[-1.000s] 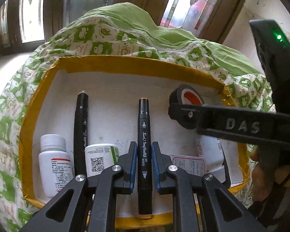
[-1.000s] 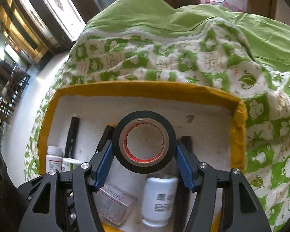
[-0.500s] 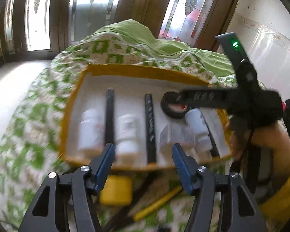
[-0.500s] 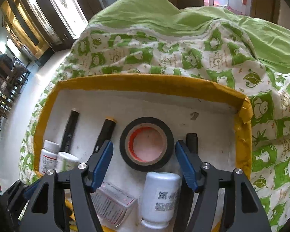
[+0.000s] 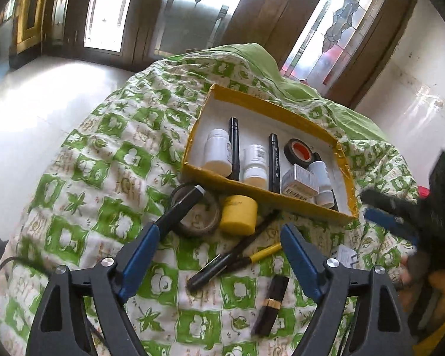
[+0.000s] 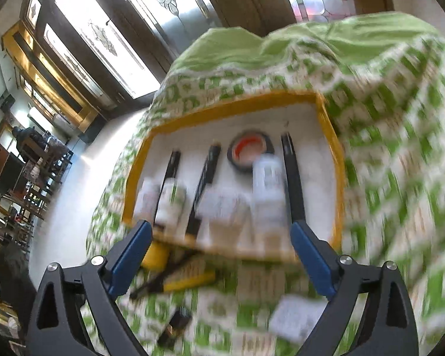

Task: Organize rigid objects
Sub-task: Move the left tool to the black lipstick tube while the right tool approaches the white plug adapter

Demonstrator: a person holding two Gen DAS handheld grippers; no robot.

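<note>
Both my tongs spread, empty.
Left tongs (image 5: 216,255), right tongs (image 6: 219,255) hang below the yellow-rimmed box (image 5: 252,190); black tape roll (image 5: 300,153) inside.

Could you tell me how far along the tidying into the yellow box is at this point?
Partly done. The box already holds bottles, markers and the black tape roll. Both the left gripper and right gripper are open and empty. The yellow cap, brown tape, pens and lipstick remain on the cloth.

Filled yellow box (image 5: 264,191); scattered pens (image 5: 222,262)
</note>
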